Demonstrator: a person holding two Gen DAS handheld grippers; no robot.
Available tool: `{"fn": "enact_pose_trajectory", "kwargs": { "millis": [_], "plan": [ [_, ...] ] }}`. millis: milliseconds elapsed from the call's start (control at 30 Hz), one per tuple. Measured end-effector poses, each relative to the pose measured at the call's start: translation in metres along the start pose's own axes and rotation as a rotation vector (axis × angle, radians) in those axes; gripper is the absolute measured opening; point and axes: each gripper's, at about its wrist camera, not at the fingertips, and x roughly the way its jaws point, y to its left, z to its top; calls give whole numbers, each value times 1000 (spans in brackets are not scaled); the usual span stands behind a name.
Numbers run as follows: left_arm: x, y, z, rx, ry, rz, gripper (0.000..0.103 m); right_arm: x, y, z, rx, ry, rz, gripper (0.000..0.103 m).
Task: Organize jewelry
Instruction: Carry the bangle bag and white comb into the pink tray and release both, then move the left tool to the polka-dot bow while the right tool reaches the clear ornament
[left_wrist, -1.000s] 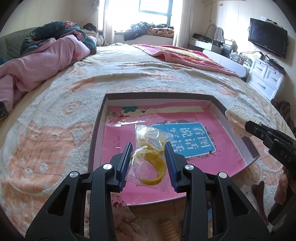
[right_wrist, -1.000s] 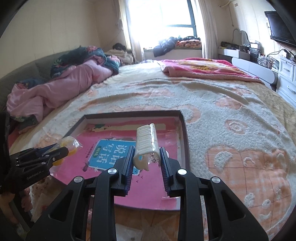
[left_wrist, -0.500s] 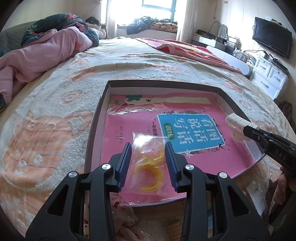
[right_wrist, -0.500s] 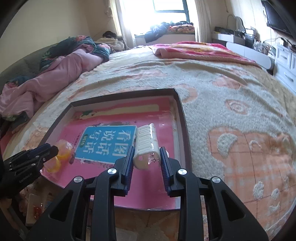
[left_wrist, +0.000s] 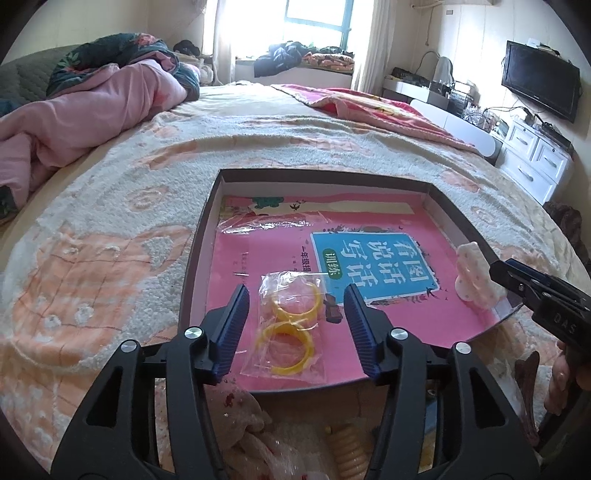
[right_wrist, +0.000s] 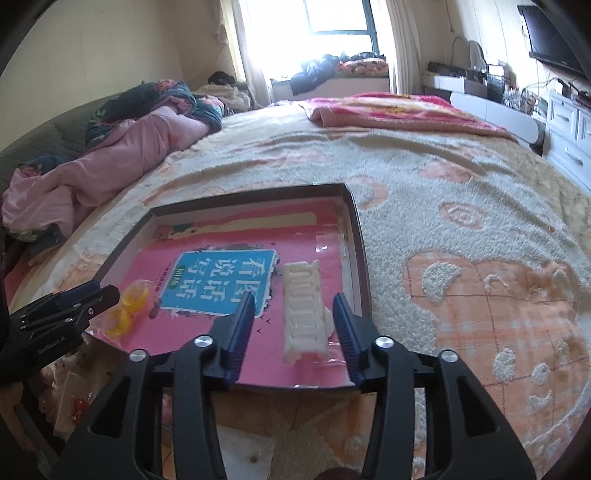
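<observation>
- Now both grippers hang over the tray (left_wrist: 195, 258) on the bed, and both sets of jaws are opening.
- Left gripper (left_wrist: 297, 326): pads clear of the bag (left_wrist: 286, 328) of yellow rings, which lies flat on the pink book (left_wrist: 406, 314) near the tray's front edge. Released, I'd say.
- Right gripper (right_wrist: 293, 325): the white clip (right_wrist: 303, 312) sits between the jaws with a gap on either side, down on the book beside the tray's right wall.
- Risk one: the bag is thin and crinkly. Pull back low and a pad could snag it and drag it over the front rim.
- Risk two: the clip lies close to the right wall; a sideways nudge on the way out could tip it or push it against the rim.
- Risk three: the book looks glossy, so anything bumped may slide.
- Safest exit, to my eye, is straight up before swinging away.
</observation>
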Motion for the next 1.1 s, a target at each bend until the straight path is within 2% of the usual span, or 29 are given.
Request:
{"fn": "enact_pose_trajectory", "kwargs": {
  "millis": [100, 233, 300, 600, 900, 1100],
  "plan": [
    [-8, -1, -2, -4, -15, -4, 54, -12, 1, -4, 0, -31, 1, 57],
    [-19, 0, -5, -18, -34, -13, 60, -26, 3, -9, -8, -62, 2, 62],
    [-24, 0, -6, -25, -44, -19, 67, -32, 4, -11, -10, -77, -1, 70],
    [-47, 0, -18, -39, -81, -45, 90, -60, 13, -25, -42, -136, -23, 89],
    [-75, 1, -32, -52, -129, -57, 92, -83, 20, -39, -56, -158, -8, 90],
    [-97, 5, -40, -38, -155, -36, 92, -97, 32, -56, -91, -155, 8, 91]
  ]
}}
